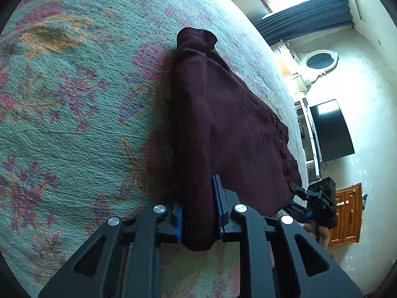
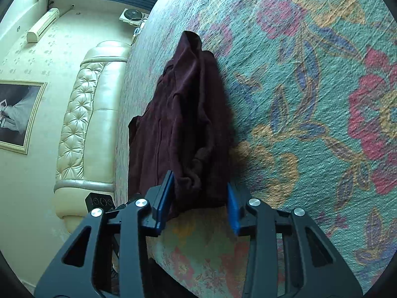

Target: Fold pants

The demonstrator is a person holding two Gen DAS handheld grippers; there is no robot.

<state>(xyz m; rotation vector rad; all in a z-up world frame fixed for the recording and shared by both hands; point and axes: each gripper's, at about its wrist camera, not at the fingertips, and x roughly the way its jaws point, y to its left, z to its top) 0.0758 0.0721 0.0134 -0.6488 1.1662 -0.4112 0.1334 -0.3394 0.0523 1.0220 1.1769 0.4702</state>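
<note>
Dark maroon pants, teal floral bedspread, blue-padded black tools

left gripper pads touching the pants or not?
Touching. The left wrist view shows the left gripper with both blue pads pressed on the near edge of the dark maroon pants, cloth bunched between them.

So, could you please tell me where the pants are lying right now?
The pants lie on the floral bedspread, centred in both wrist views, with their near edge between the left tongs and the right tongs.
</note>
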